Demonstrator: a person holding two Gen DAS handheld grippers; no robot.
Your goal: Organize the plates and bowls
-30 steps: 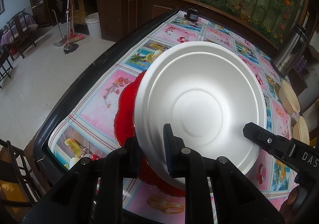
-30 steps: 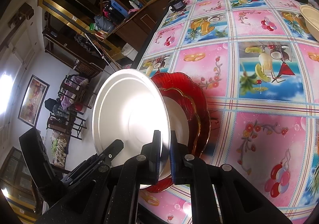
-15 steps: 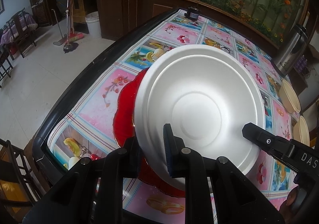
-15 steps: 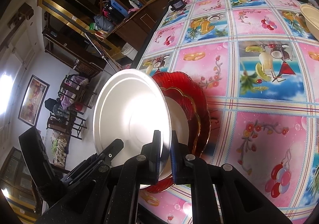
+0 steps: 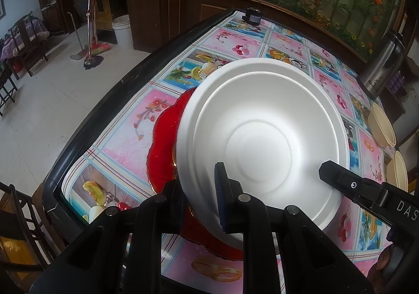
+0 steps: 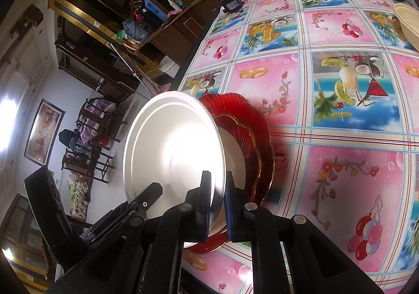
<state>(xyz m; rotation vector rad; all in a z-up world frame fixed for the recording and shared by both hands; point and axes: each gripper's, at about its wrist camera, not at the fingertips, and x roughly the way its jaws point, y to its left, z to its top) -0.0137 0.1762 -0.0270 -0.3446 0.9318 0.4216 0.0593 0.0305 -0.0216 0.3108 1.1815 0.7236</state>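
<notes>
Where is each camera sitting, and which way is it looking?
Left wrist: sits on the left gripper, looking along its fingers across the white plate toward the steel flask; the right gripper pokes in at right.
Right wrist: sits on the right gripper, looking edge-on at the white plate, red plates behind; the left gripper shows at left.
Shared: white plate, red plates, fruit tablecloth, beige bowls.

Left gripper (image 5: 201,197): matte black, silver pivot screws, blue pad. Right gripper (image 6: 217,205): identical; white "DAS" lettering.
</notes>
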